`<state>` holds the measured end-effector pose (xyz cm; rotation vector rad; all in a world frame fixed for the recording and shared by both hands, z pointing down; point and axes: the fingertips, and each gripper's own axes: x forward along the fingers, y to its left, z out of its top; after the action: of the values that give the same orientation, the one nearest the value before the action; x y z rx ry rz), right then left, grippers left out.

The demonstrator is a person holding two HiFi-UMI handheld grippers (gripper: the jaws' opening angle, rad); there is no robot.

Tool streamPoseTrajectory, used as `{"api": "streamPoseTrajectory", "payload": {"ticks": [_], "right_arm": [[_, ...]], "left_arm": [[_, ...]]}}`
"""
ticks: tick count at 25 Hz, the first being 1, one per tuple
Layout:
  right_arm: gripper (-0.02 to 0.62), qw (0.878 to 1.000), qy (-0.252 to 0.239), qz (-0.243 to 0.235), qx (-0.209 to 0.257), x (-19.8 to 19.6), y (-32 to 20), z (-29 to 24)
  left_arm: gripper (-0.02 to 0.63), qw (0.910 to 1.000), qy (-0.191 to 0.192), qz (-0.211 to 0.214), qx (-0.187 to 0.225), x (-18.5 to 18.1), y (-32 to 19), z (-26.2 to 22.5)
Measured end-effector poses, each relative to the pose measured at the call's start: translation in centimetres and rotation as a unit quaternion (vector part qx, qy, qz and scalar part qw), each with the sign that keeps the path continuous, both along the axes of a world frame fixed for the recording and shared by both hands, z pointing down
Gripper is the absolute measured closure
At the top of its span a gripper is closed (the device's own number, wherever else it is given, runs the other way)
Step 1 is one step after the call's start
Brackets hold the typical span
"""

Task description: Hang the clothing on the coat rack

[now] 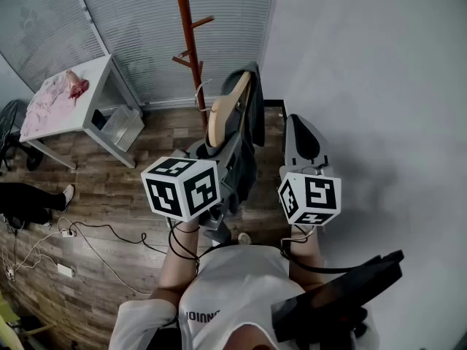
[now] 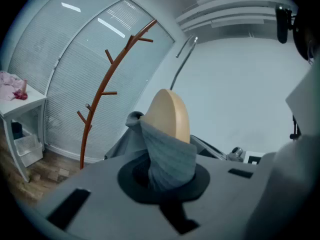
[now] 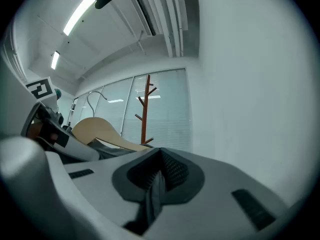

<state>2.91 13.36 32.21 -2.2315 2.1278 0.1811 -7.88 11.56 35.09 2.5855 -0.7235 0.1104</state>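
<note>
The grey garment is draped over a wooden hanger, held up in front of me. My left gripper is shut on the garment's fabric just below the hanger, whose metal hook points up. The brown wooden coat rack stands beyond by the blinds, with bare pegs; it also shows in the left gripper view and the right gripper view. My right gripper is beside the garment on its right, apart from it, pads pressed together with nothing held.
A white table at back left carries pink clothing, with a white basket beneath it. Cables run over the wood floor, and a person's leg is at far left. A white wall runs along the right.
</note>
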Motion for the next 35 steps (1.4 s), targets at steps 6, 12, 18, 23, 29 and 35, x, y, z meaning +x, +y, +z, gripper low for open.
{"api": "streamPoseTrajectory", "payload": {"ticks": [6, 12, 18, 23, 29, 35], "right_arm": [[0.575, 1.0, -0.002, 0.003, -0.003, 0.0, -0.2, 0.3], [0.575, 1.0, -0.006, 0.008, 0.004, 0.4, 0.0, 0.4], [0.575, 0.999, -0.037, 0.01, 0.008, 0.1, -1.0, 0.3], [0.575, 0.999, -0.005, 0.026, 0.021, -0.3, -2.6, -2.2], [0.575, 0.997, -0.023, 0.051, 0.056, -0.9, -1.1, -3.5], [0.575, 0.995, -0.04, 0.076, 0.04, 0.5, -1.1, -2.7]], "left_arm": [[0.589, 1.0, -0.006, 0.001, -0.001, -0.5, -0.2, 0.2], [0.589, 0.9999, -0.013, -0.001, 0.004, -0.3, -0.3, 0.6], [0.589, 0.9998, -0.019, -0.001, 0.008, -1.6, -1.1, 0.1], [0.589, 0.9998, -0.022, 0.002, -0.003, -2.9, -1.8, -0.6], [0.588, 0.9999, -0.005, 0.012, -0.009, -2.8, -2.3, -1.0], [0.588, 0.9997, 0.012, 0.002, -0.023, -2.6, -3.7, -1.6]]}}
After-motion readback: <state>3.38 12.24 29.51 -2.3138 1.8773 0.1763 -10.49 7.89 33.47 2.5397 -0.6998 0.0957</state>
